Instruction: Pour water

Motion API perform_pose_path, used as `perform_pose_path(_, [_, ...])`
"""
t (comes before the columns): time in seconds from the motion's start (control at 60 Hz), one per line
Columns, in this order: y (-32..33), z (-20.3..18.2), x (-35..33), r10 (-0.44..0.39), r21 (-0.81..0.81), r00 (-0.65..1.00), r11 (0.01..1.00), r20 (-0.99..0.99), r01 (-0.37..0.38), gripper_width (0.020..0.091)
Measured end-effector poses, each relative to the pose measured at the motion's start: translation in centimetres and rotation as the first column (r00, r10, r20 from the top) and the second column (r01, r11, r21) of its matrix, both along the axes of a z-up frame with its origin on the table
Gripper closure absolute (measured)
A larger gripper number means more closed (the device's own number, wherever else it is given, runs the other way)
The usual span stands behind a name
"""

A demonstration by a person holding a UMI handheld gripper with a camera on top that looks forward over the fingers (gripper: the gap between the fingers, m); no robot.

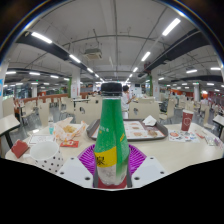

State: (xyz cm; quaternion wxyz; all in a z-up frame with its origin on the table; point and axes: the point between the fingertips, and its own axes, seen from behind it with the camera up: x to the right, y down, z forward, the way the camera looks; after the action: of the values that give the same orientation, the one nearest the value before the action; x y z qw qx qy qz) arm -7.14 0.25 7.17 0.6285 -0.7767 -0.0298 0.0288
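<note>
Gripper (111, 172) with fingers closed on an upright green bottle (111, 140), black cap uppermost, raised above a table (170, 155) bearing trays and cups.

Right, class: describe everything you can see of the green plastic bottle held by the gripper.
The green translucent plastic bottle stands upright between the gripper's two fingers, whose purple pads press on its lower body from both sides. It has a dark screw cap, a narrow neck and a yellow-green label with red marks. Its base is hidden below the fingers. A white table lies beyond it.
</note>
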Motion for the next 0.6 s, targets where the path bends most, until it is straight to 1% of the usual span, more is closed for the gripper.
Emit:
perform_pose_path(0.2, [0.1, 0.2, 0.5, -0.035, 0.014, 0.999, 0.999, 0.009, 0.034, 0.0724])
perform_pose_path(0.25, [0.1, 0.2, 0.4, -0.040, 0.012, 0.999, 0.999, 0.002, 0.040, 0.0701])
perform_pose_path(0.383, [-0.5, 0.1, 0.6, -0.046, -0.014, 0.999, 0.999, -0.012, 0.046, 0.0551])
perform_pose_path(0.4, [-0.7, -0.2, 0.7, -0.046, -0.032, 0.999, 0.998, -0.011, 0.045, 0.0513])
perform_pose_path(0.45, [-1.5, -1.3, 0.5, -0.040, -0.091, 0.999, 0.995, -0.013, 0.038, 0.0322])
perform_pose_path(0.483, [-2.1, -1.5, 0.5, -0.032, -0.109, 0.999, 0.994, -0.016, 0.030, 0.0235])
perform_pose_path(0.55, [-3.7, -1.3, 0.6, -0.024, -0.118, 1.000, 0.993, -0.005, 0.023, 0.0271])
perform_pose_path(0.6, [-5.4, -1.0, 1.0, -0.031, -0.126, 0.999, 0.991, 0.010, 0.032, 0.0257])
